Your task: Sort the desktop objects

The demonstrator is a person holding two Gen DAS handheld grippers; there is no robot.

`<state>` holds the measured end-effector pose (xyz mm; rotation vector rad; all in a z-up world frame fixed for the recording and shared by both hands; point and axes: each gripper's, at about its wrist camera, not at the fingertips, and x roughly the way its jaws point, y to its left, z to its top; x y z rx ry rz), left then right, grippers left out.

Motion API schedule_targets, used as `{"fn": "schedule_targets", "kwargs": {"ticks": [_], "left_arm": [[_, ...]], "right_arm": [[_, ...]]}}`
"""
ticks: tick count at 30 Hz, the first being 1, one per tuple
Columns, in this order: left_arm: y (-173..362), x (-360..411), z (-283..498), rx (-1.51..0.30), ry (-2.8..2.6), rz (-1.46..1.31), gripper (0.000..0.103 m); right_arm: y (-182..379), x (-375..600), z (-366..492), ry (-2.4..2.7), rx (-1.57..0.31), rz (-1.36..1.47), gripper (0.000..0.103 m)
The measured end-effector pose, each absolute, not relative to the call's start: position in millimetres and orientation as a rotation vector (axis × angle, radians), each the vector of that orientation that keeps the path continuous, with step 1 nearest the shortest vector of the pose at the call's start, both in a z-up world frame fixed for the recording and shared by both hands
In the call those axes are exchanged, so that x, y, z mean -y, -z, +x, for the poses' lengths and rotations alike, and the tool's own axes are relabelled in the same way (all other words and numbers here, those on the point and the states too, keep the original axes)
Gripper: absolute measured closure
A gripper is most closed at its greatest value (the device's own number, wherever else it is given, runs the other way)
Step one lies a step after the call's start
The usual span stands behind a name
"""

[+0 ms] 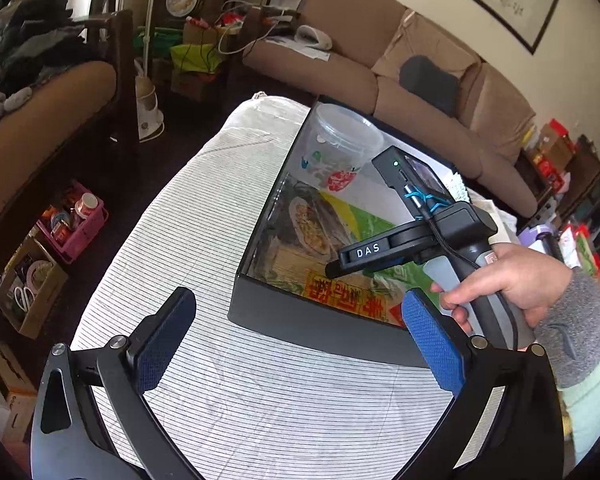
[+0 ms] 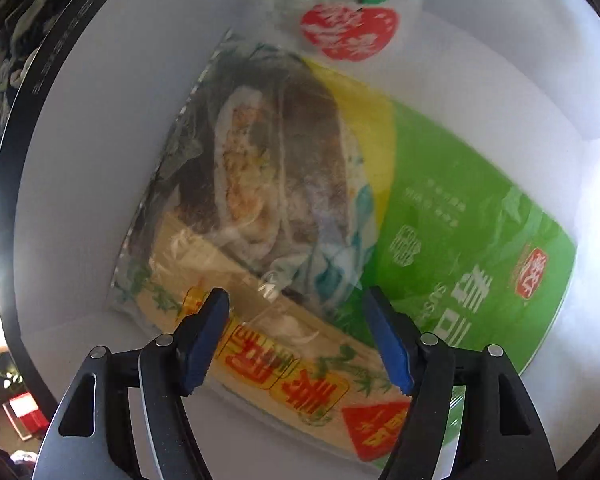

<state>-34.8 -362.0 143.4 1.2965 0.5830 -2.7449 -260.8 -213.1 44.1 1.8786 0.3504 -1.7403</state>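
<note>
A black box [image 1: 300, 322] with a white inside [image 2: 80, 160] stands on the striped cloth. A flat green and yellow food packet [image 2: 440, 200] lies on its floor, also visible in the left wrist view [image 1: 364, 226]. At the box's far end lies a clear plastic cup [image 1: 340, 136] with a red apple print [image 2: 350, 30]. My right gripper [image 2: 296, 340] points steeply down over the packet's near end, open, with nothing pressed between its blue pads. A hand [image 1: 516, 280] holds it over the box. My left gripper [image 1: 300, 340] hangs open over the cloth, just short of the box's near wall.
The table's striped white cloth [image 1: 188, 240] stretches left of the box. A brown sofa [image 1: 400, 80] runs behind the table. On the floor at left sit a pink basket [image 1: 76, 228] and a cardboard box [image 1: 28, 284] of odds and ends.
</note>
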Motion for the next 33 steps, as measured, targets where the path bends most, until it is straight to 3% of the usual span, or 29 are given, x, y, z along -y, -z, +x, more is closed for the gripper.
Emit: {"fn": "schedule_targets", "kwargs": {"ticks": [6,8,10,18,26,33], "left_arm": [[-148.8,343.0,-35.2,-0.521,2.782,1.294,0.000],[-150.1,337.0,-34.8,-0.481,2.787,1.290,0.000],[-151.5,331.9,-35.0,-0.450,2.794,1.289,0.000],[-164.6,299.4,-34.7,-0.422,2.899,1.242,0.000],[-171.5,205.0,-32.3,-0.279,3.071,1.303,0.000],[-158.9,107.5,-32.8,-0.188,3.190,1.456,0.000]], "right_arm": [[-96.2,187.0,-254.3,1.901,-0.256,1.740,0.031],[-126.2,167.4,-243.1,1.981,-0.216,1.644,0.029],[-153.3,144.5,-225.8,2.033,-0.177,1.552,0.021],[-203.9,47.1,-153.1,2.255,-0.031,1.331,0.013],[-169.3,-75.4,-68.6,2.528,0.070,1.248,0.009],[-132.7,-156.8,-52.0,2.657,0.223,1.259,0.009]]}}
